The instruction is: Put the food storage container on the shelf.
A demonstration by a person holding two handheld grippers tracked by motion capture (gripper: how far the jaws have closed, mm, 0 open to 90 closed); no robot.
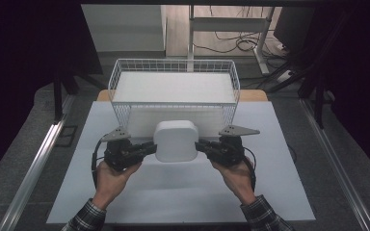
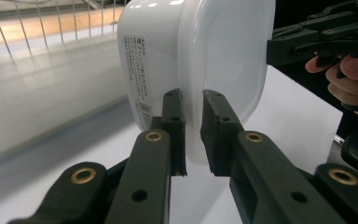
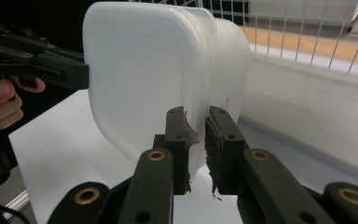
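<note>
A white-topped table [image 1: 279, 192] stands on grey carpeted floor [image 1: 24, 159]. Metal rails [image 1: 33, 168] run along the floor on both sides of it. Beyond the table's far edge, a pale desk frame [image 1: 231, 24] rises over wooden flooring with tangled cables [image 1: 241, 43]. Dark curtains [image 1: 29, 48] hang either side, leaving the table brightly lit.

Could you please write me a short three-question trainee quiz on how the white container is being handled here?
1. True or false: the white container rests inside the wire basket.
2. What does the left gripper clamp? A) the lid rim B) a basket wire C) a cable
3. Which tool holds the container's opposite side?

Key: 1. False; it is held up in front of the basket. 2. A. 3. The right gripper, shut on the rim.
</note>
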